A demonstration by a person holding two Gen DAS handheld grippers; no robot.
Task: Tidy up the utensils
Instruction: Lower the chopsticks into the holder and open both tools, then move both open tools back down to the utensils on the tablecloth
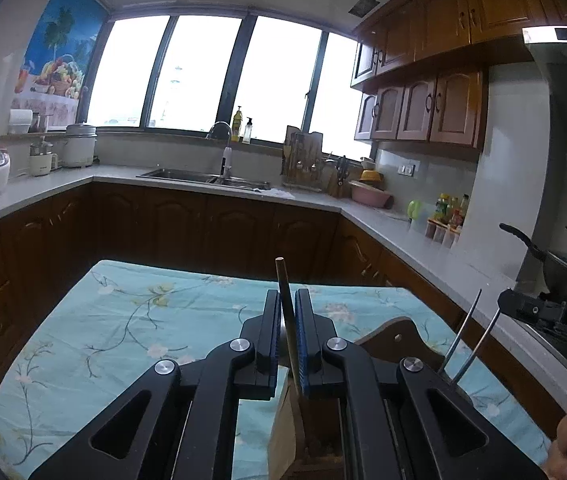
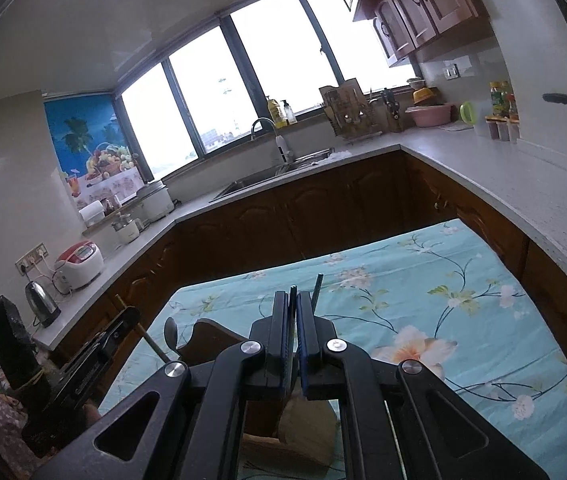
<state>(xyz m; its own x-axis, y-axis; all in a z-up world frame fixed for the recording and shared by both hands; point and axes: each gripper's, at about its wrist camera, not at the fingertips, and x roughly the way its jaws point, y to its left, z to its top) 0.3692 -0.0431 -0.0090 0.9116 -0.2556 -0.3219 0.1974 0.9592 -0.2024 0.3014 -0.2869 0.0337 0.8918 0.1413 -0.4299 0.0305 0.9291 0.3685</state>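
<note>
Over the wooden holder (image 1: 387, 336) at 6 o'clock, my left gripper (image 1: 288, 336) pinches a light, stiff chopstick (image 1: 285, 312) mid-shaft. My right gripper (image 2: 292, 336) looks clamped on something thin; can't tell what.

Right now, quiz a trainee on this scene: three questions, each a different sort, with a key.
1. True or false: the left gripper is shut on a wooden chopstick.
2. What covers the table? A) bare wood B) floral cloth C) newspaper
3. Fill in: in the left wrist view, two thin metal rods stick up, and the right gripper is shut on a ____.

Key: 1 true; 2 B; 3 rod
</note>
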